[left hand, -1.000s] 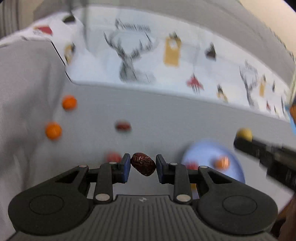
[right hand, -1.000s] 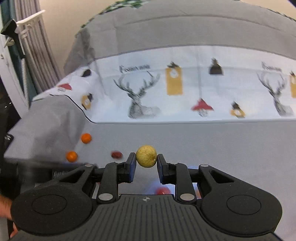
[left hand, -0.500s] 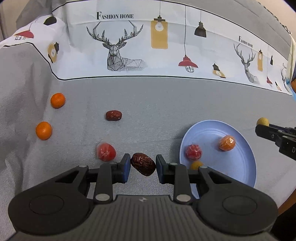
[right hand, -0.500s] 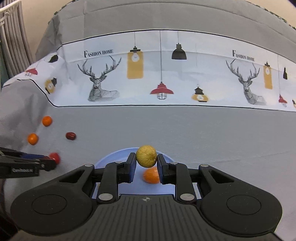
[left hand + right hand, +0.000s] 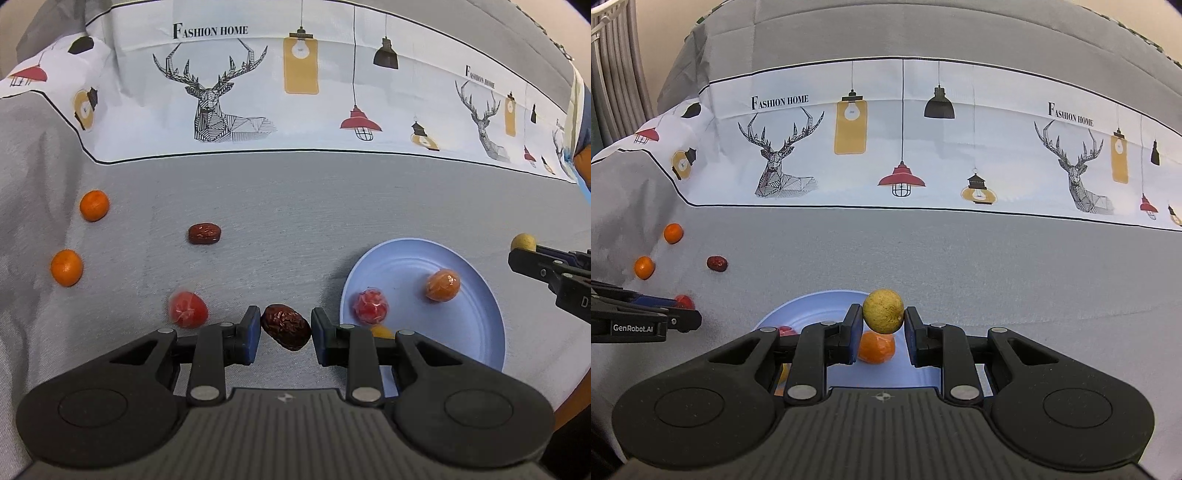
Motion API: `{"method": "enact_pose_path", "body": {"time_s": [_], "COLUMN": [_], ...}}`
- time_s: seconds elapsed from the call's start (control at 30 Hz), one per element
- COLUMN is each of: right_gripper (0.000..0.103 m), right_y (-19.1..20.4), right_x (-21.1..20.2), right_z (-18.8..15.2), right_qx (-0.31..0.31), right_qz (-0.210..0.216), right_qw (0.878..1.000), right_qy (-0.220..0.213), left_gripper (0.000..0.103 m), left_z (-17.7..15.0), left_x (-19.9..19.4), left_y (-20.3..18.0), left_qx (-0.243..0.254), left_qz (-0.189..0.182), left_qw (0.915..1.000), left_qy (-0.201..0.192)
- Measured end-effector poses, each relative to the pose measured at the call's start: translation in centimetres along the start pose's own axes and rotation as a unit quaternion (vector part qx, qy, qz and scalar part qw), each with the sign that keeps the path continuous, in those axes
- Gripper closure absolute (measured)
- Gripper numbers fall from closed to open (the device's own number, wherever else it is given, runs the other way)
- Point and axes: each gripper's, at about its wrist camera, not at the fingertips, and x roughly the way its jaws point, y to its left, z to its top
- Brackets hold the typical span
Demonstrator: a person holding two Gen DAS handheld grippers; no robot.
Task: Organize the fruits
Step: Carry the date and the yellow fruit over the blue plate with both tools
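Observation:
My left gripper [image 5: 284, 326] is shut on a dark red date [image 5: 286, 326], held above the grey cloth just left of the light blue plate [image 5: 476, 325]. The plate holds a wrapped red fruit [image 5: 371, 306], a wrapped orange fruit [image 5: 442, 285] and a yellow piece partly hidden by my fingers. My right gripper [image 5: 882, 314] is shut on a round yellow fruit [image 5: 883, 311], held above the plate [image 5: 812, 306] over the orange fruit [image 5: 877, 347]. The right gripper also shows in the left wrist view [image 5: 524, 251].
On the grey cloth left of the plate lie two small oranges [image 5: 94, 205] [image 5: 66, 267], another date [image 5: 204, 233] and a wrapped red fruit [image 5: 187, 309]. A white printed band [image 5: 295, 92] of the cloth runs along the back.
Both grippers have swung and steadied, keeping their fruits. The right gripper has moved over the plate, and the left has settled just left of the plate.

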Motion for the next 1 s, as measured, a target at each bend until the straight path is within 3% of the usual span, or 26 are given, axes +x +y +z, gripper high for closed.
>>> {"method": "enact_pose_path", "body": {"time_s": [0.67, 0.83, 1.0], "right_gripper": [0.077, 0.077, 0.077], "right_y": [-0.2, -0.1, -0.1], "right_x": [0.1, 0.3, 0.8], "right_z": [-0.1, -0.2, -0.5], "right_qx": [-0.003, -0.007, -0.01], "right_qz": [-0.002, -0.007, -0.013], "right_qw": [1.0, 1.0, 1.0], "right_qy": [0.004, 0.01, 0.026], "left_gripper": [0.071, 0.071, 0.071], "left_z": [0.0, 0.1, 0.3], "left_x": [0.6, 0.1, -0.2], "left_y": [-0.5, -0.7, -1.1], "left_qx": [0.009, 0.005, -0.007], "left_qz": [-0.011, -0.033, -0.081], "left_qw": [0.9999, 0.9994, 0.9964], "left_qy": [-0.001, -0.013, -0.022]}}
